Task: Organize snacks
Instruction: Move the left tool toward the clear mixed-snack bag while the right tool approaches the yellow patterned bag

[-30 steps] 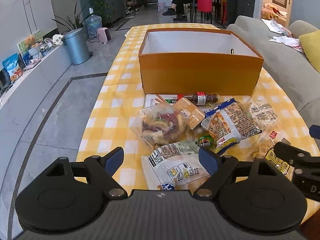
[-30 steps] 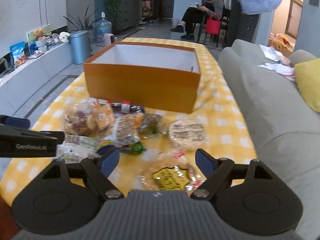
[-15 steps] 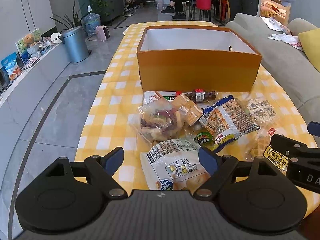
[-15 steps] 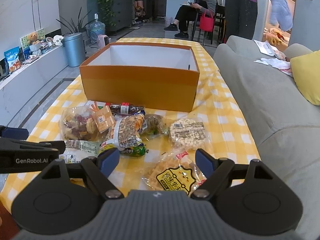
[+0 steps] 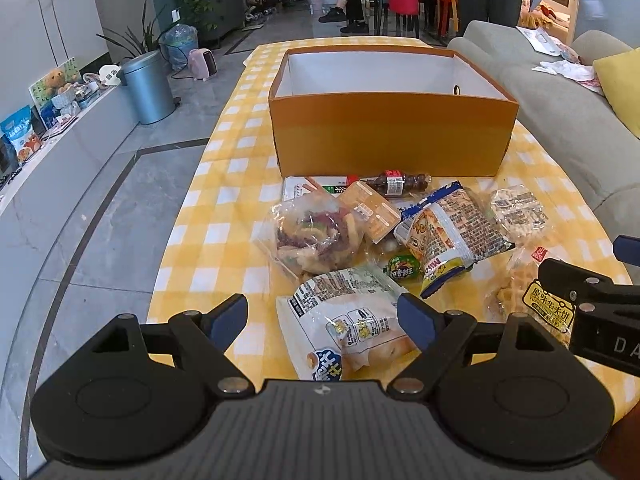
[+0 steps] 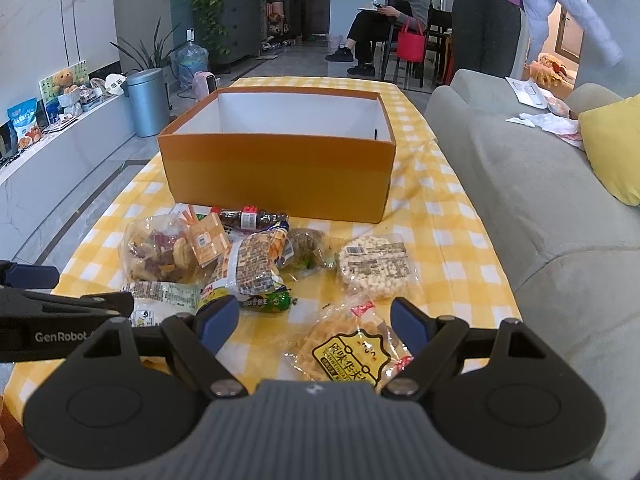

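Note:
An open orange box (image 5: 392,136) with a white inside stands on the yellow checked table (image 5: 224,216); it also shows in the right wrist view (image 6: 280,168). Snack packs lie in a heap in front of it. My left gripper (image 5: 324,318) is open and empty above a white bread bag (image 5: 344,320). My right gripper (image 6: 314,318) is open and empty above a yellow-labelled waffle pack (image 6: 348,352). A mixed-crisps bag (image 5: 316,236), a small cola bottle (image 5: 396,184), a striped snack bag (image 5: 452,232) and a round rice cake pack (image 6: 374,266) lie between.
A grey sofa (image 6: 540,200) runs along the table's right side. A metal bin (image 5: 148,88) and a low white ledge (image 5: 48,152) stand on the left. People sit and stand at the far end of the room (image 6: 400,20).
Both grippers have pulled back and risen a little from the table, so the box and snacks look farther off. Both stay open. The snacks have not moved.

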The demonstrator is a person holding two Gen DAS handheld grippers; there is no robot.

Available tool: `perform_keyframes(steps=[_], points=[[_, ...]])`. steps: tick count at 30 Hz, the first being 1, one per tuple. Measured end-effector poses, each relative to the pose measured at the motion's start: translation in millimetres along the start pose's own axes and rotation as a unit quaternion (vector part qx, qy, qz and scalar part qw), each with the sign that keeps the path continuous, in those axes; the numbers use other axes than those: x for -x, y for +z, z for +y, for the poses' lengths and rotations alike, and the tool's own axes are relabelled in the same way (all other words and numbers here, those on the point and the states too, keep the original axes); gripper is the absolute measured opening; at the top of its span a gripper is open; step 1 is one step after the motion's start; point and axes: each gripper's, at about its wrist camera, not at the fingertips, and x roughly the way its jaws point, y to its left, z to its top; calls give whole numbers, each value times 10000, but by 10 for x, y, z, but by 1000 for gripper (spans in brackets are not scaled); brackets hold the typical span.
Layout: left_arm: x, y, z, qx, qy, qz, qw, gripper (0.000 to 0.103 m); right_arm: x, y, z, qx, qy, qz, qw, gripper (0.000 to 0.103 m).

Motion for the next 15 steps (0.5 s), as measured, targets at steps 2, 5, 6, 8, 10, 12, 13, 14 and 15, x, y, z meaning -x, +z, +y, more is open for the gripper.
perform_keyframes(steps=[2,5,6,8,10,12,13,14,15], points=[[-11,-2,4,0,-12,29,10000,99,-2,2,7,11,5,19,10000,81],[-22,-3,3,-6,-20,61,10000,99,-13,-2,25,27,4,50,10000,81],[-26,-3,3,-6,-19,70,10000,99,-19,-4,30,33,0,64,10000,81],[-34,-3,4,-6,-13,91,10000,99,-31,-7,36,48,-3,98,9999,81],[-42,-3,6,-9,-8,114,9999,99,-43,-10,40,56,-1,135,9999,81],[-48,-4,9,-11,-4,124,9999,99,-53,-9,41,65,3,167,9998,81],[-52,-3,8,-11,-3,133,9999,99,-57,-11,42,66,-1,176,9998,81],[-55,-3,7,-12,-7,146,9999,99,-62,-12,43,68,-7,184,9998,81],[-60,-4,6,-14,-7,162,9999,99,-67,-15,45,72,-8,195,9998,81]])
